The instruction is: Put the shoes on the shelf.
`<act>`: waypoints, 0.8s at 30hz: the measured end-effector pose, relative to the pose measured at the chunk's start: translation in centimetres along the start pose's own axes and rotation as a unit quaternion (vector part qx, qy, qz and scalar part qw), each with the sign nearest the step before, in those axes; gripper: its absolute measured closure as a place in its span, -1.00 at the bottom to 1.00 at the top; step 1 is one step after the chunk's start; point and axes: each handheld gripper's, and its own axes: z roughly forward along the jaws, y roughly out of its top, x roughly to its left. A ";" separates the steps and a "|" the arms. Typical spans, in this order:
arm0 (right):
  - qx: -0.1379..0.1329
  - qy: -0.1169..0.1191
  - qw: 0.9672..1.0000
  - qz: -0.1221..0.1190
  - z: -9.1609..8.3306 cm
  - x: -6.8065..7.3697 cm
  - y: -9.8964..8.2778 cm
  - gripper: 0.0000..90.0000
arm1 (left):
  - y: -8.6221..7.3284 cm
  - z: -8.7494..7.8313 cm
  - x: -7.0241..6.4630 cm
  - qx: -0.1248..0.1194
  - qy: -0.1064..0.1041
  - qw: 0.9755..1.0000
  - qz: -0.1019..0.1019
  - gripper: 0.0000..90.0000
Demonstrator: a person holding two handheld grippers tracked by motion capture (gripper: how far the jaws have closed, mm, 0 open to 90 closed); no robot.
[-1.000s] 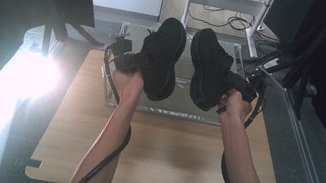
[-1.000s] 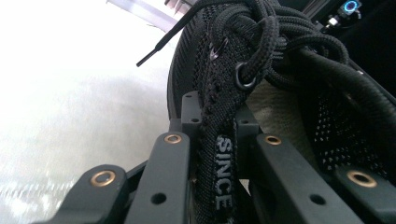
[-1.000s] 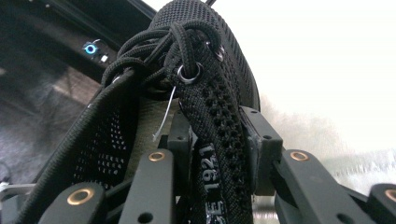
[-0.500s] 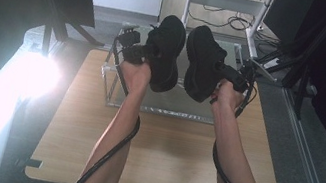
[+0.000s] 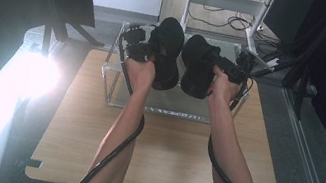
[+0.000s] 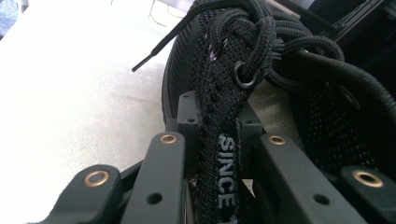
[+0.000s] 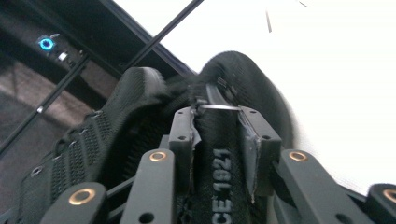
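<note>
shoes [image 5: 168, 54] held above clear box [image 5: 115, 70]; jaws clamp tongues

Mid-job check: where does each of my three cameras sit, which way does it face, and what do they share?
High view: above the person's side, facing forward and down on the table; both forearms, left gripper, right gripper.
Left gripper view: along its jaws, clamped on the left shoe.
Right gripper view: along its jaws, clamped on the right shoe.
Shared: both shoes appear in the high view.
</note>
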 end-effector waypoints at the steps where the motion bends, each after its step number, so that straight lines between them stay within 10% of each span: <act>1: 0.005 0.006 1.000 -0.002 0.1 0.2 -0.1 0.53 | 0.0 0.1 -0.1 0.003 0.003 1.000 0.003 0.71; 18: 0.004 0.015 1.000 0.005 0.6 0.3 -0.4 0.42 | -0.2 0.9 -1.3 0.020 0.003 1.000 0.015 0.18; 24: 0.011 0.066 0.998 0.019 0.7 -0.5 -0.2 0.13 | 0.2 0.6 -1.3 0.028 -0.034 0.999 0.022 -0.18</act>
